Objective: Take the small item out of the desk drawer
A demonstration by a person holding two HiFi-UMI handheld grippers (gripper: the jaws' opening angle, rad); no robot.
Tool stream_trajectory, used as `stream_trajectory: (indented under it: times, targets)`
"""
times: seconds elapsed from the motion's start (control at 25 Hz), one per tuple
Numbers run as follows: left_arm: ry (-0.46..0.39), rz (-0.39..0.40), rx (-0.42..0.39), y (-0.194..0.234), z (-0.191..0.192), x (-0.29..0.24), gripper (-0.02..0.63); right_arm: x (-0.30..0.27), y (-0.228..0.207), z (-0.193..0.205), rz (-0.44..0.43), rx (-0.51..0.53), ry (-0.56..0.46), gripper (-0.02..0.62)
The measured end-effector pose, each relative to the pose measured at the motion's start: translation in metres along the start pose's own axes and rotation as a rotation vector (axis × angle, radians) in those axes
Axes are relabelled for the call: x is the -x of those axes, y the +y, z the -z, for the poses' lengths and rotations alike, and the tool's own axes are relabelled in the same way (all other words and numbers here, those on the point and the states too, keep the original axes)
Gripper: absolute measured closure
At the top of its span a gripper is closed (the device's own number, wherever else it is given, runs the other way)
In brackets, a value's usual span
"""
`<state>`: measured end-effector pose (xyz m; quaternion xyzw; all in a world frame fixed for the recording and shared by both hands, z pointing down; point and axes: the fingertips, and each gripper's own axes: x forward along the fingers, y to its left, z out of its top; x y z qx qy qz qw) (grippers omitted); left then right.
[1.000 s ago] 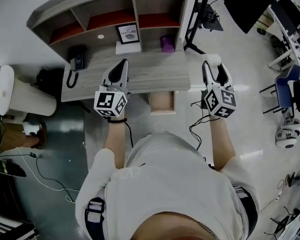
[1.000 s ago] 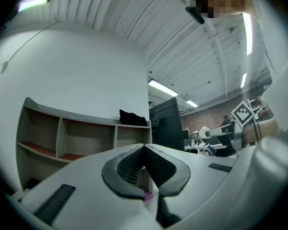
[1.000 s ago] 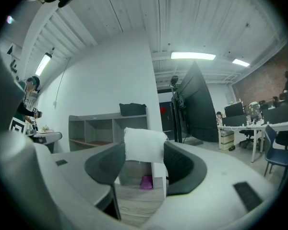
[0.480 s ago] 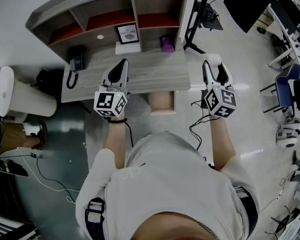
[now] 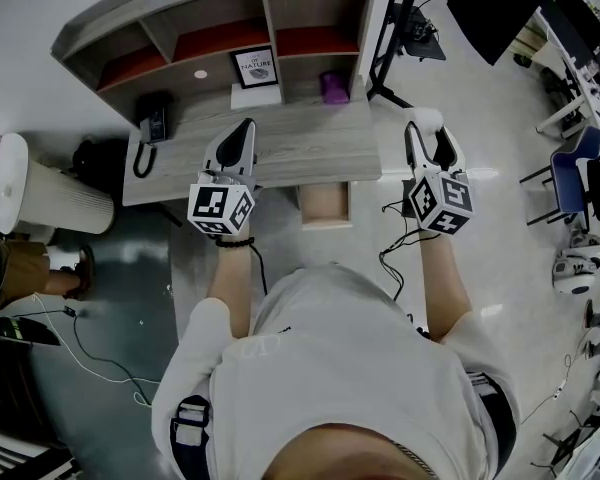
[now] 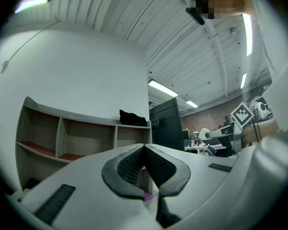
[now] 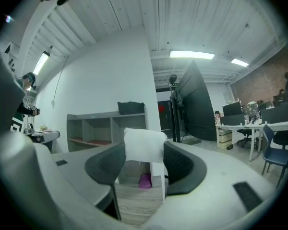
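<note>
My right fingers [image 7: 185,166] clench the white item [image 7: 144,145], held clear beside the open drawer [image 5: 325,222]. My left fingers [image 6: 127,169], pressed together and empty, hover over the worktop [image 5: 300,148], uninvolved.

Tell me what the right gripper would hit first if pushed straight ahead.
Likely the shelf unit's right-hand cubby, where a purple object sits: it lies dead ahead of the right gripper, which holds a white item. Depth is unclear.

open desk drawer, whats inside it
The pulled-out light wooden drawer shows only its bare bottom. Its rear part sits under the grey wood-grain desktop, so anything there is hidden.
</note>
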<state>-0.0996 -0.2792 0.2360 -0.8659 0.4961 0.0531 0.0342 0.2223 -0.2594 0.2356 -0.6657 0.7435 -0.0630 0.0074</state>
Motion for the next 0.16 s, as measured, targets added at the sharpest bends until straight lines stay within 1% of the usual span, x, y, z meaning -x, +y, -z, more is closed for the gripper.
stream_trajectory:
  times: [0.16]
  targets:
    - [0.000,0.001,0.001,0.0005,0.0005,0.0002,0.607,0.0001,0.0008,0.0004,0.000,0.000,0.002,0.344]
